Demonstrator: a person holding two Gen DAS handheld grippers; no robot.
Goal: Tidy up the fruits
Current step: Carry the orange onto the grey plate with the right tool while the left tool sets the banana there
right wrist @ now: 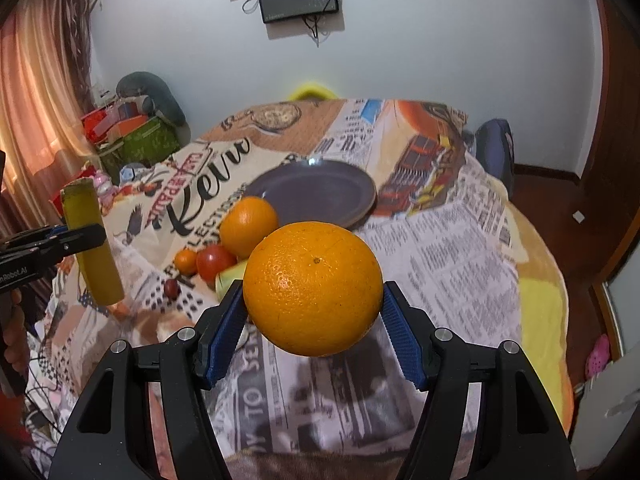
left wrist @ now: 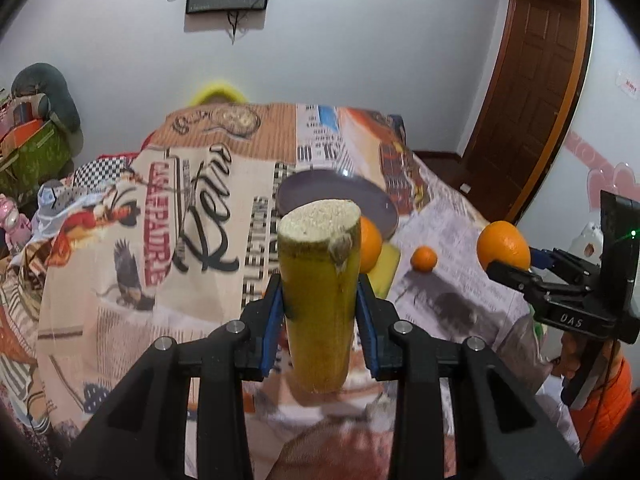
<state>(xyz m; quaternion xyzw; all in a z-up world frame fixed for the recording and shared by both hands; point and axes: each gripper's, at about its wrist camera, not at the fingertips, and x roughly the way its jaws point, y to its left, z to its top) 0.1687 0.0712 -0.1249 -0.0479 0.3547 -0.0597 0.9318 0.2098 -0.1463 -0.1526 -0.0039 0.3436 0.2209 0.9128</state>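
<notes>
You are mid-carry: your left gripper point(left wrist: 320, 304) has its jaws clenched on the sugarcane piece point(left wrist: 318, 280), your right gripper point(right wrist: 314, 320) on the large orange point(right wrist: 313, 289). Next, lower both onto the empty purple plate point(right wrist: 320, 196).

Orange fruit point(right wrist: 313, 289), yellow-green stalk point(left wrist: 318, 304), purple plate point(right wrist: 320, 194).

I see a counter point(right wrist: 460, 240) draped in a printed cloth point(right wrist: 448, 264) of newsprint and poster lettering. A dark purple plate point(right wrist: 320, 192) rests on it toward the far side. Just in front of the plate sit an orange point(right wrist: 248, 226), a small mandarin point(right wrist: 186, 261), a tomato point(right wrist: 214, 264), a tiny dark red fruit point(right wrist: 171, 288) and a pale green piece point(right wrist: 230, 280), clustered together.
</notes>
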